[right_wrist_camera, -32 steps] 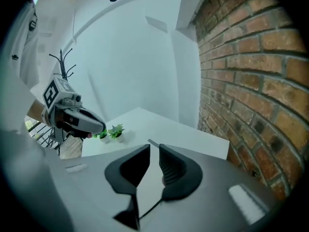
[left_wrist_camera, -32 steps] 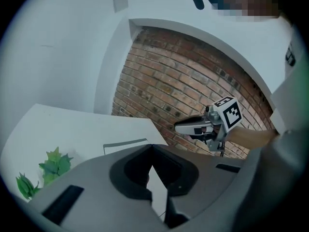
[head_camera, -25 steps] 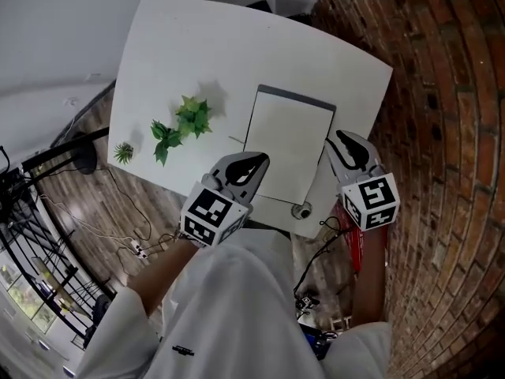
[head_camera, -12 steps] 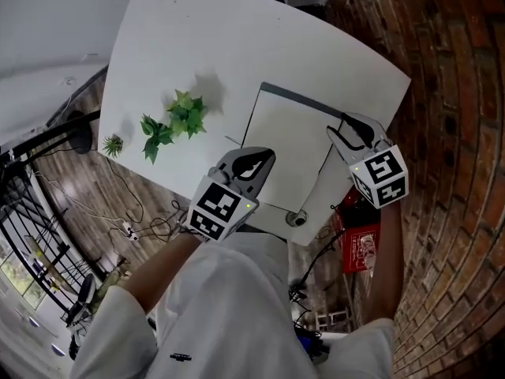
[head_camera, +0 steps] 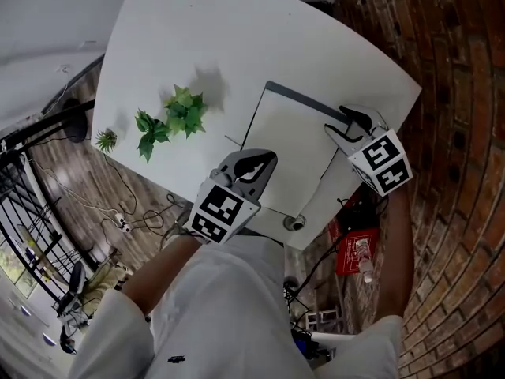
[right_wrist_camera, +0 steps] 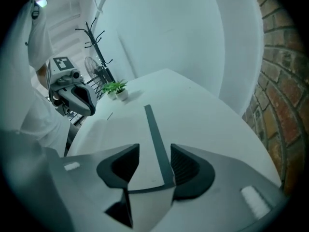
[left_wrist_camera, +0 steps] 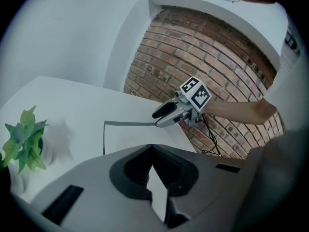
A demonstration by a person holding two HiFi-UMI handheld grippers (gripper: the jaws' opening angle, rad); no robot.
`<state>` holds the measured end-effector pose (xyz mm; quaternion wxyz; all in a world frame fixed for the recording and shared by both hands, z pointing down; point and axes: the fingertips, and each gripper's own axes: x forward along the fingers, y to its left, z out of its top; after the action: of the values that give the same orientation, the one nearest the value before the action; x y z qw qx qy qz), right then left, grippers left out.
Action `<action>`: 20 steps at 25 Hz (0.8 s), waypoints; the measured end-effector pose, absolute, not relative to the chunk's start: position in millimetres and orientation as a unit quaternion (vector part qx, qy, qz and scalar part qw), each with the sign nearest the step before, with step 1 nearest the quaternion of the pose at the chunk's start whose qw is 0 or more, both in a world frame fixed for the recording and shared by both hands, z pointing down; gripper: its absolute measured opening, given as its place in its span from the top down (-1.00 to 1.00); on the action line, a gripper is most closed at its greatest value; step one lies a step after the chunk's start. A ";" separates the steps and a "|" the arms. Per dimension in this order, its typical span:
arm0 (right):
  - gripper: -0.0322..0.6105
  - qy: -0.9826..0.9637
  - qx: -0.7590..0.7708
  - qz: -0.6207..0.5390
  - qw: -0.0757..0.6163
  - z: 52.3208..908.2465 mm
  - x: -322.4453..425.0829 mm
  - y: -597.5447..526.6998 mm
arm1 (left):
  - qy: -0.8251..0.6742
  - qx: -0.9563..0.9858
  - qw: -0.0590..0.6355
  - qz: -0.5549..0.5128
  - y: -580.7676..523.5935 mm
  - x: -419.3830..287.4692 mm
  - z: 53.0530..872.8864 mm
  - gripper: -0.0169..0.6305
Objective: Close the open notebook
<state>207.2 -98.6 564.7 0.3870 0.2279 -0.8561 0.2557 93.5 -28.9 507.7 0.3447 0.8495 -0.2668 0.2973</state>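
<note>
The notebook point(head_camera: 290, 152) lies flat on the white worktop point(head_camera: 197, 38), centre right in the head view, with its long axis up and down the frame. The right gripper point(head_camera: 346, 123) is nearer: its jaws are opening around the dark top edge point(head_camera: 304, 101) without pressing it. The left gripper point(head_camera: 254, 163), jaws closed and empty, hovers over the lower left part.

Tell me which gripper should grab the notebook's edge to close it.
Right: the right gripper has its opening jaws straddling the notebook's dark corner edge; the left gripper sits shut by the near edge.
</note>
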 end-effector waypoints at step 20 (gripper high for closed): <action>0.18 -0.823 0.098 0.298 0.474 585.9 209.8 -86.2 | -0.262 0.826 0.354 0.352 4.6 89.6 584.5 0.92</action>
<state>209.8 -86.2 585.9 0.4742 0.0977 -0.8226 0.2981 89.6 4.6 584.5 0.3541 0.8257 -0.2622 0.3523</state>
